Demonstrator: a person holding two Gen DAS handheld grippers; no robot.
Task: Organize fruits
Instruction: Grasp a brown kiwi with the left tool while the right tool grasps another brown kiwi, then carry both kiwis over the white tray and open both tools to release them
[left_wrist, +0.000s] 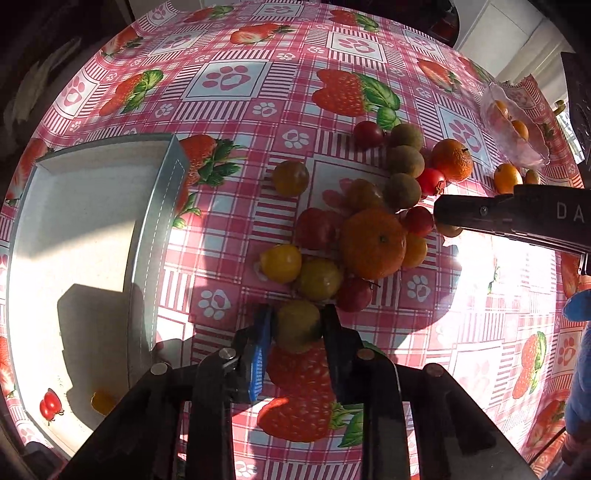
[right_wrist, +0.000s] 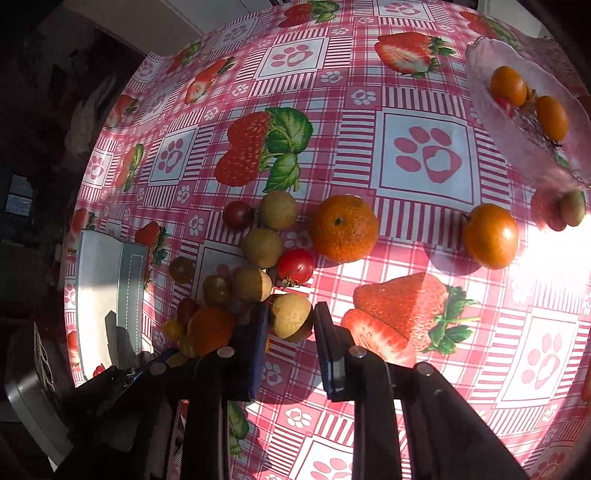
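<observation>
A heap of small fruits lies on the strawberry-print tablecloth: a big tangerine (left_wrist: 373, 243), yellow tomatoes (left_wrist: 280, 263), red tomatoes (left_wrist: 430, 181) and brown longans (left_wrist: 403, 159). My left gripper (left_wrist: 297, 328) is shut on a yellow-green fruit (left_wrist: 297, 325) at the heap's near edge. My right gripper (right_wrist: 290, 318) is shut on a brown longan (right_wrist: 290, 316); its body shows in the left wrist view (left_wrist: 517, 218). A second tangerine (right_wrist: 345, 229) and an orange tomato (right_wrist: 490, 236) lie beyond it.
A white tray (left_wrist: 88, 236) with a grey rim stands at left, holding a red tomato (left_wrist: 50, 404) and an orange fruit (left_wrist: 101, 402). A glass bowl (right_wrist: 517, 147) with small orange fruits (right_wrist: 508, 85) sits at the far right. Sun glare washes the right side.
</observation>
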